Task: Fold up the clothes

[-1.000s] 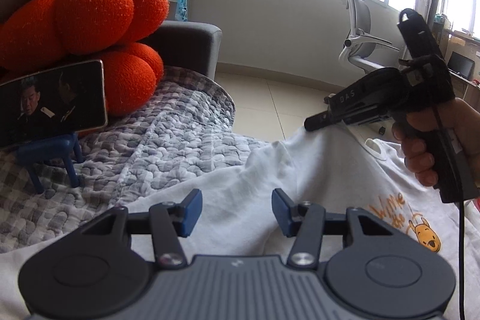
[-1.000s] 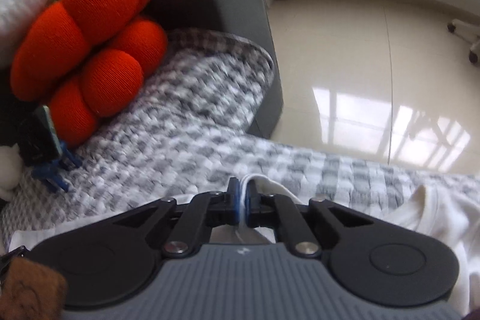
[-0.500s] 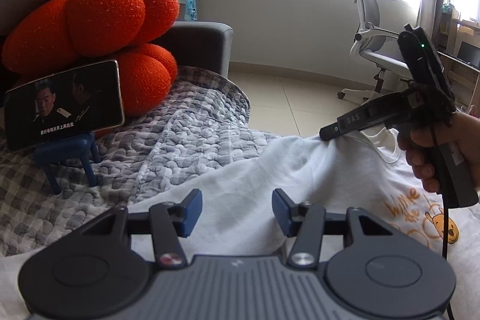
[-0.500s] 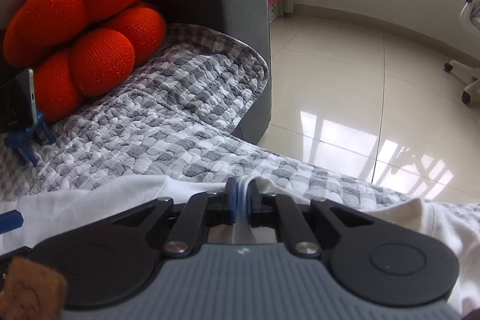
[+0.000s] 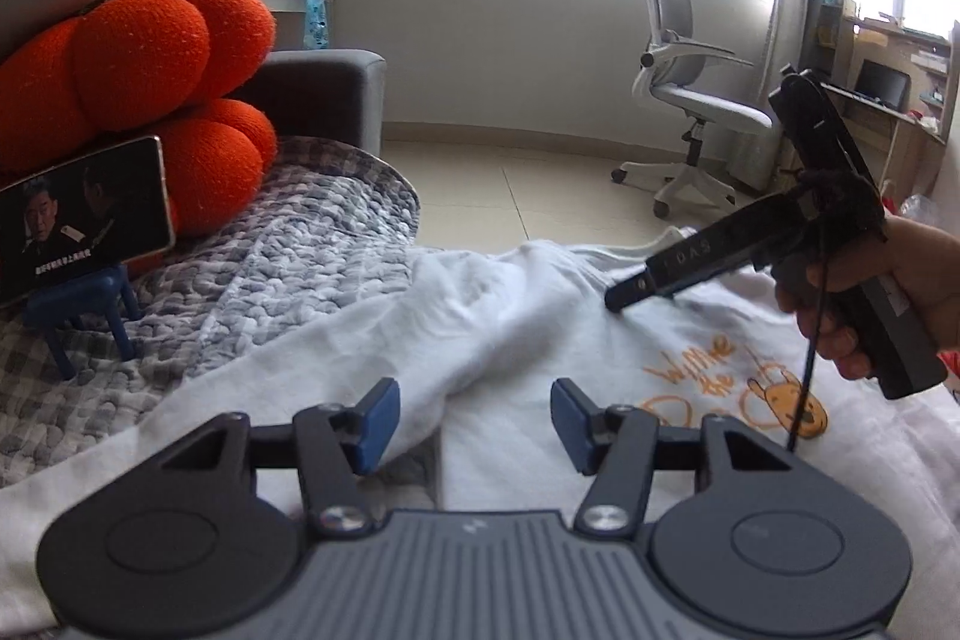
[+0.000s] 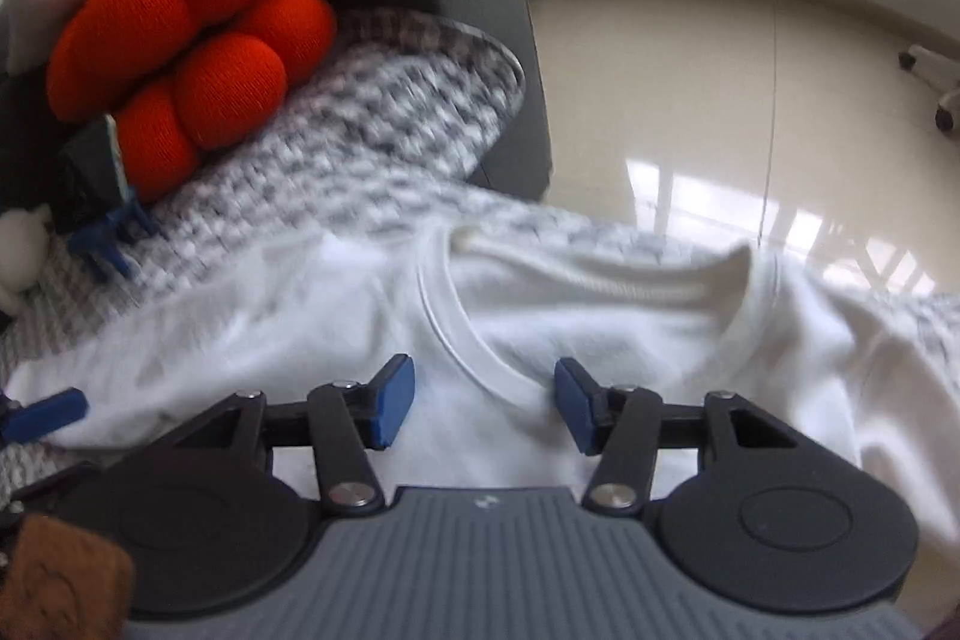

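We see one white T-shirt (image 5: 540,316) spread over the grey checked quilt (image 5: 288,244) of the sofa, its ribbed collar (image 6: 480,358) lying just ahead of our right hand-held gripper (image 6: 485,412). That gripper's jaws have just been opening — they stand apart, released, with the collar below the gap and neither blue pad pressing on it. Our left hand-held gripper (image 5: 475,418) has also just spread a little wider; its two pads are clear of the cloth, a raised fold of the shirt showing between them.

In the left wrist view the right hand-held gripper sits at three o'clock, held by a hand (image 5: 870,292), its tip low over the shirt near the one orange bear print (image 5: 750,394).

At nine o'clock one phone (image 5: 84,220) rests on one small blue stand (image 5: 84,310), touching one orange lobed cushion (image 5: 156,100). At one o'clock, well apart on the tiled floor — one white office chair (image 5: 690,112).
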The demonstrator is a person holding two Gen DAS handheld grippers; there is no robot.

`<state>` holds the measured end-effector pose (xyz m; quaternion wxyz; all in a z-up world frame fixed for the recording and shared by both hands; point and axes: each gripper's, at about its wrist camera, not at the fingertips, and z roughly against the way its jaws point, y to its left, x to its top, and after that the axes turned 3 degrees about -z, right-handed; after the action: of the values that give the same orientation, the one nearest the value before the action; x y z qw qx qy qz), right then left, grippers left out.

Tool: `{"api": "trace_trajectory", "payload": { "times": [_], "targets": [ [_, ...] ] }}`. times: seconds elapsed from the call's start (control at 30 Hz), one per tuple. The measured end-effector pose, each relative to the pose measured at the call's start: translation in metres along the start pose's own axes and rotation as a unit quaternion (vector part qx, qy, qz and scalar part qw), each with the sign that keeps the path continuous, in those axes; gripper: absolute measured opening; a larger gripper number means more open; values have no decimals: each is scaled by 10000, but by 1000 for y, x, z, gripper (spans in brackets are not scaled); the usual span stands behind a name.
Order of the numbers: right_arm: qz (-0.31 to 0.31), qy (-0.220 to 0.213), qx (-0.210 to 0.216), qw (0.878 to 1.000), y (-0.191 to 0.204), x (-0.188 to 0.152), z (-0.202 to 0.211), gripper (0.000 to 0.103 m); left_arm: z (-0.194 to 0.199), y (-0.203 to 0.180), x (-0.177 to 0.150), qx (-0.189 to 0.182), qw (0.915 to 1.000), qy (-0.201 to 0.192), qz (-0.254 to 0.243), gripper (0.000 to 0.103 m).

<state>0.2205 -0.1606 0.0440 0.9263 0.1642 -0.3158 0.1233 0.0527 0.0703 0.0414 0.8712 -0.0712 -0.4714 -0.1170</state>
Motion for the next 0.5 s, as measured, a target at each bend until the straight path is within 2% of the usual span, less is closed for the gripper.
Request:
{"api": "trace_trajectory", "payload": {
  "times": [0.2,0.33,0.5],
  "targets": [
    [-475,-596,-46,9971,-24,-11,39,48,-8,-9,-18,38,9991,301,-279,60],
    [-507,-163,-317,9981,-46,-25,49,50,-10,-9,-24,60,9990,353,-286,61],
    [-565,-278,-503,9967,-67,-47,67,49,-10,-8,-23,57,9989,391,-238,61]
  ]
}}
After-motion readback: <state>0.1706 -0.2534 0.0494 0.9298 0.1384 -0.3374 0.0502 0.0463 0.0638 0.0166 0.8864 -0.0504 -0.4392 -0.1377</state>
